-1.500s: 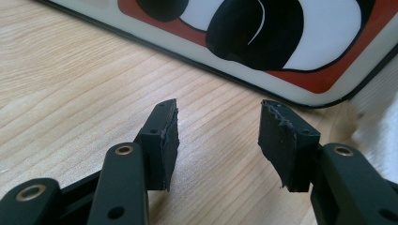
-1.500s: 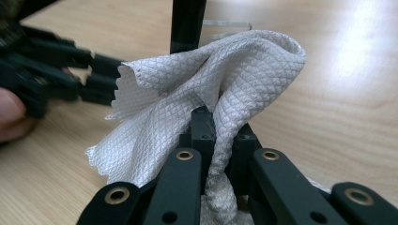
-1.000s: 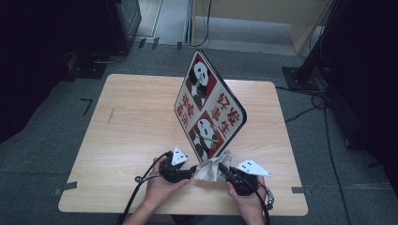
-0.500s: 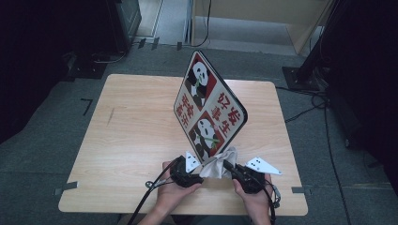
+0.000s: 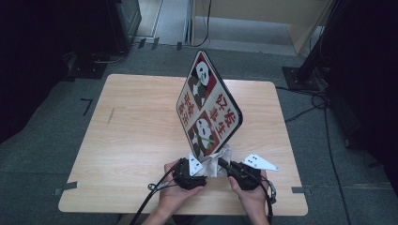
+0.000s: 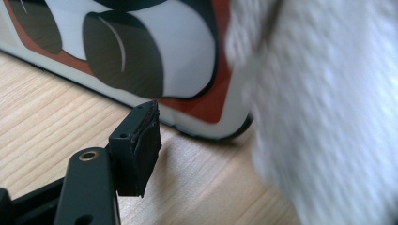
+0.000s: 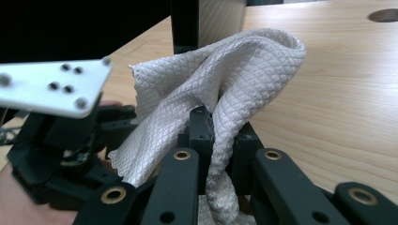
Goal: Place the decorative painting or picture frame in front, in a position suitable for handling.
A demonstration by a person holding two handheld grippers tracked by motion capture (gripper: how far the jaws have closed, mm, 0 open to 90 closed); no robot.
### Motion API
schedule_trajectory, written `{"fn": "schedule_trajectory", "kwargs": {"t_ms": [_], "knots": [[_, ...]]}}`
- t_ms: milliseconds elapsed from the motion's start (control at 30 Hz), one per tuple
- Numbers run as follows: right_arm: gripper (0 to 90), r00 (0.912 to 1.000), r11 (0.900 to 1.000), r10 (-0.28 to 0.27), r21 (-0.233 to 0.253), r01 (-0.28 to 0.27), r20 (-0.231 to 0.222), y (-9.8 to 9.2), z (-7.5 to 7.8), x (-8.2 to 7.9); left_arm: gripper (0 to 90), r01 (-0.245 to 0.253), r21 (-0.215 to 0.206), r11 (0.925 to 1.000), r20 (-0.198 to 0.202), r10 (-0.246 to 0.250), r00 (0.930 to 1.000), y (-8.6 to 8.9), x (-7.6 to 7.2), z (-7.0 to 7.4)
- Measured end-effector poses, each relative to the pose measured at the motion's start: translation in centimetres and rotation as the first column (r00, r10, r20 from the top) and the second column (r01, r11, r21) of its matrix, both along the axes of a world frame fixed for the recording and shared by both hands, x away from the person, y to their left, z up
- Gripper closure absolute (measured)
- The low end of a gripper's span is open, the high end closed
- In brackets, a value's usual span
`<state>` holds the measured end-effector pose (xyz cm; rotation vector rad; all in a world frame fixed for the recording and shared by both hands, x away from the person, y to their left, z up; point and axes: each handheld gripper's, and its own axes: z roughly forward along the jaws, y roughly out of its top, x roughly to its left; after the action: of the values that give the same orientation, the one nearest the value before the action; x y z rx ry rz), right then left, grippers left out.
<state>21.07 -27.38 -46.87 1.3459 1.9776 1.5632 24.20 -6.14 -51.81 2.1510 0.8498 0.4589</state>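
White cloth [image 7: 211, 98] with a diamond weave, bunched at the near edge of the table [image 5: 141, 131], just in front of the lower corner of the tray [image 5: 209, 105]. Pinched between the jaws of the right gripper [image 7: 218, 136], clenched on a twisted fold, the rest billowing up and toward the left gripper [image 5: 190, 173]. Left gripper close beside the cloth, one jaw visible in its own view near the tray's bottom edge, the other out of sight behind the blur of fabric; cannot tell whether grasping or released. Tray standing on one corner, tilted, face turned toward the left side of the table, presumably propped so the surface can be wiped; what supports it cannot be made out. Printed on the tray: two panda pictures on red panels and large Chinese characters, too small to read with confidence. No brand visible.
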Motion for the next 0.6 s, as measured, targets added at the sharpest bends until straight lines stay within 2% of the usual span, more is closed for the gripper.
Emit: {"fn": "schedule_trajectory", "kwargs": {"t_ms": [133,200,300,400,467,600], "knots": [[83.3,0.9998,1.000,0.020,-0.008,-0.020,-0.004,0.7,-0.1,-0.1,32.0,-0.031,0.009,0.9995,0.011,0.031,0.9995,0.1,0.1,0.0],[83.2,0.9997,1.000,0.022,-0.007,-0.022,-0.004,1.0,-0.1,-0.2,34.6,-0.049,-0.003,0.9988,0.019,0.049,0.9986,0.3,0.1,0.1],[83.1,0.9998,1.000,0.005,0.000,-0.005,0.018,0.9,0.2,-0.5,42.1,-0.058,-0.043,0.9974,0.006,0.058,0.9983,0.8,0.2,0.1],[83.1,0.9988,0.999,-0.023,0.040,0.021,0.043,0.4,0.6,-0.9,46.1,-0.056,-0.074,0.9956,-0.019,0.055,0.9983,1.0,0.4,0.1],[82.6,0.9987,0.999,-0.014,0.043,0.012,0.050,0.5,0.7,-1.0,46.8,-0.057,-0.062,0.9964,-0.005,0.057,0.9984,0.9,0.3,0.1],[80.7,0.9998,1.000,-0.003,0.025,0.002,0.022,1.4,0.2,-0.9,48.1,-0.063,-0.041,0.9971,0.022,0.064,0.9977,0.7,0.1,0.1]]}}
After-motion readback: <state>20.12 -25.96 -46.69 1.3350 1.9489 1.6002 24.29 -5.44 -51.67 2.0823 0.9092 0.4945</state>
